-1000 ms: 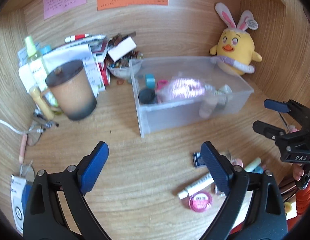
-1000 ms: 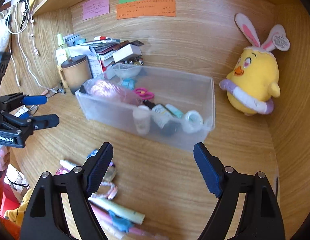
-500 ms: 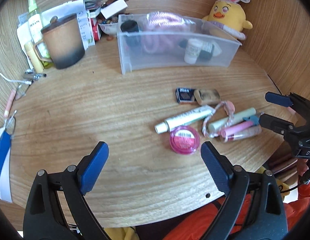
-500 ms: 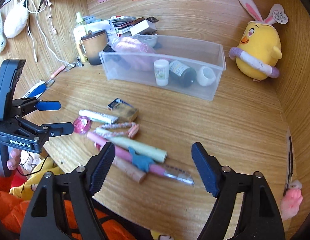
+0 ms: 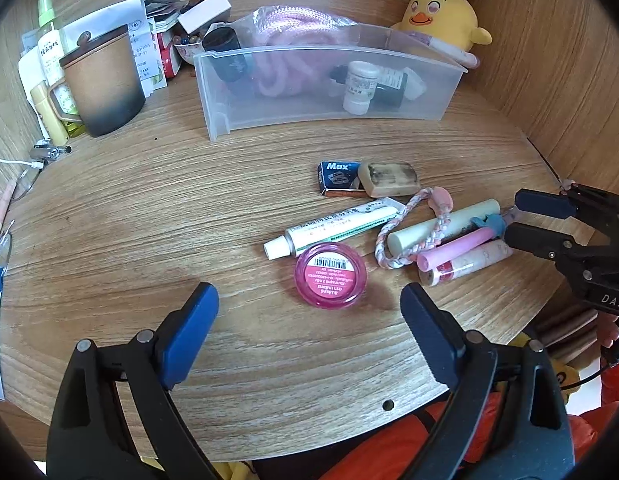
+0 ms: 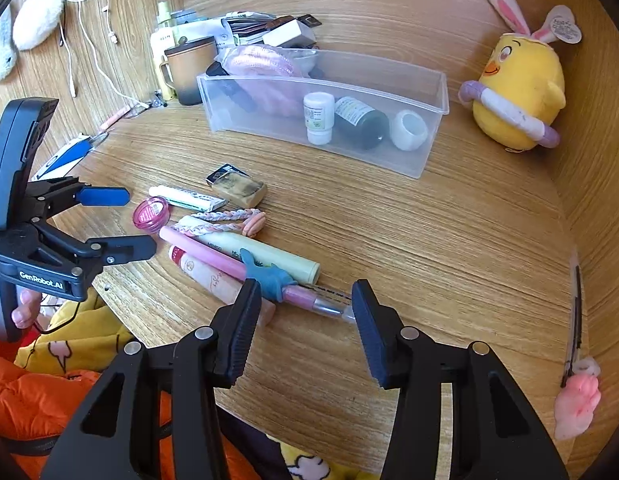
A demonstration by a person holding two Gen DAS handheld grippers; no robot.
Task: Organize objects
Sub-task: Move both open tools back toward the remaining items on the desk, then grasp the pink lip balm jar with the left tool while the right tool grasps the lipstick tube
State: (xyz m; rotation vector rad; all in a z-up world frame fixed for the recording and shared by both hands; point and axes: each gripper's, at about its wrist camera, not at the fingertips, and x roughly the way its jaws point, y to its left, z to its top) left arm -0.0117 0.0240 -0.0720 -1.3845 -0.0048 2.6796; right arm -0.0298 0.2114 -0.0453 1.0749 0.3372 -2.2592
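A clear plastic bin (image 5: pixel 437 100) (image 6: pixel 425 152) at the back of the wooden desk holds a pink bundle, bottles and a white cup. Loose items lie in front of it: a round pink jar (image 5: pixel 330 275) (image 6: pixel 151 214), a white tube (image 5: pixel 341 228), a blue Max box (image 5: pixel 336 171), an eraser (image 5: pixel 389 178), a braided cord (image 5: pixel 413 224), a pale green stick (image 6: pixel 265 252) and a pink pen (image 6: pixel 245 270) with a blue charm. My left gripper (image 5: pixel 309 312) is open, just short of the jar. My right gripper (image 6: pixel 305 300) is open, straddling the pen's tip end.
A brown mug (image 5: pixel 101 84), bottles, papers and a bowl crowd the back left. A yellow plush chick (image 5: pixel 441 20) (image 6: pixel 517 88) stands at the back right. Cables hang on the left wall (image 6: pixel 81 20). The desk's curved front edge (image 5: pixel 269 444) lies just below the grippers.
Both grippers pulled back from the bin and dropped toward the loose items at the desk's front. The right gripper now sits over the pen. Both stayed open.
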